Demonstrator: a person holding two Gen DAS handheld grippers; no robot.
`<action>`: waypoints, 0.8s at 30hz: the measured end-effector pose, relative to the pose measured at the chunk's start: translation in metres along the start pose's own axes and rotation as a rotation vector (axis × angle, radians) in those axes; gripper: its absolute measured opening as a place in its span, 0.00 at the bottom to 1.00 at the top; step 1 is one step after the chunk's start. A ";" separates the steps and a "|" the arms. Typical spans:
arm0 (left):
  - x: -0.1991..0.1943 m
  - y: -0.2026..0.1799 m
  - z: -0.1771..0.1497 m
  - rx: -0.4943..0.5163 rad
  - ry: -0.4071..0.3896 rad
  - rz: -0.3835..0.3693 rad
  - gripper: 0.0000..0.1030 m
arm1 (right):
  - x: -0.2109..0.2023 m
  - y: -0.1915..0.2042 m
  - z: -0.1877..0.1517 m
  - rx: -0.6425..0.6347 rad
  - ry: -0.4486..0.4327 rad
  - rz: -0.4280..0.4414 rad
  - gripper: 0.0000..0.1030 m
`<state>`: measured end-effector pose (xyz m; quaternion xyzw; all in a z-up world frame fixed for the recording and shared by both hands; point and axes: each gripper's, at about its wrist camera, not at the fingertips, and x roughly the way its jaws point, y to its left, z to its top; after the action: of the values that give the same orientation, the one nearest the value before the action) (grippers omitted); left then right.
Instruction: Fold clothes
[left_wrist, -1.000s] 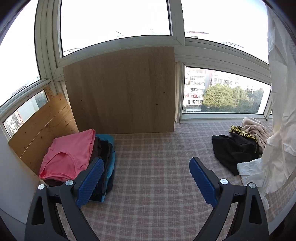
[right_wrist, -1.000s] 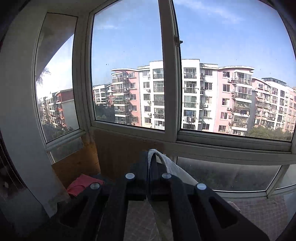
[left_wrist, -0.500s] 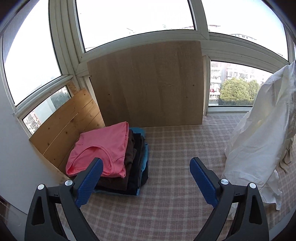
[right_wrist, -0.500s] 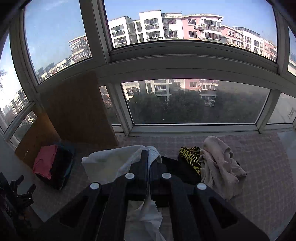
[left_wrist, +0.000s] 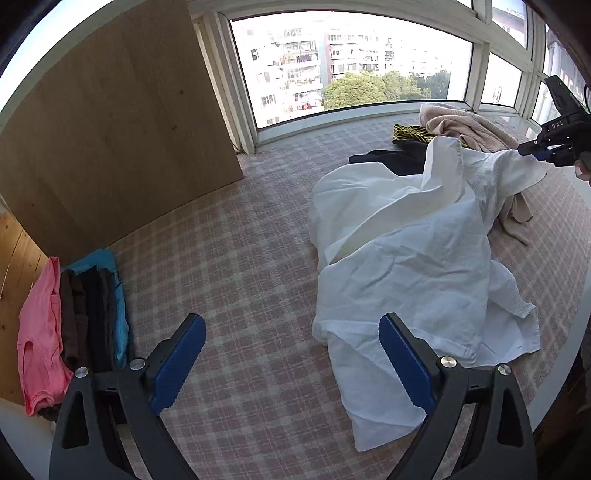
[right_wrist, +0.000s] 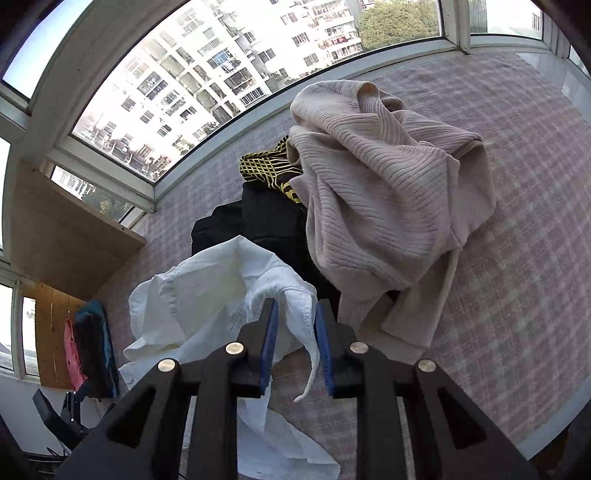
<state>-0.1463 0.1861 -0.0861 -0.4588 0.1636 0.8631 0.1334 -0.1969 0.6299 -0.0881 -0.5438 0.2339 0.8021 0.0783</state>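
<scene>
The white shirt (left_wrist: 413, 258) lies in a crumpled heap on the checked cloth (left_wrist: 240, 240), out in the open part where there is room to spread it flat for folding. The right hand-held gripper (right_wrist: 294, 325) has its blue pads a little apart, with a white edge of the shirt between them; I cannot tell if it is pinched or let go. The left hand-held gripper (left_wrist: 291, 354) is wide apart and holds nothing. It hangs just above the shirt's near edge, maybe ready to grab it. A folded stack (left_wrist: 85, 317) with a pink top waits at the left by the wooden board (left_wrist: 110, 122). The beige sweater (right_wrist: 388, 199) and black clothes (right_wrist: 266, 218) are piled behind, not yet folded.
</scene>
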 end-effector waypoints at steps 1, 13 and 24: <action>0.007 -0.009 0.002 0.040 0.003 0.011 0.92 | -0.006 0.000 -0.001 -0.034 -0.006 -0.066 0.21; 0.081 -0.044 -0.001 0.216 0.123 -0.017 0.51 | 0.037 0.049 -0.089 -0.080 -0.001 0.079 0.74; 0.047 0.024 0.008 0.081 0.133 0.072 0.40 | 0.109 0.061 -0.075 0.075 0.086 0.236 0.72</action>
<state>-0.1868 0.1712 -0.1168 -0.5031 0.2232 0.8277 0.1093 -0.2009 0.5281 -0.1923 -0.5431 0.3291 0.7724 -0.0066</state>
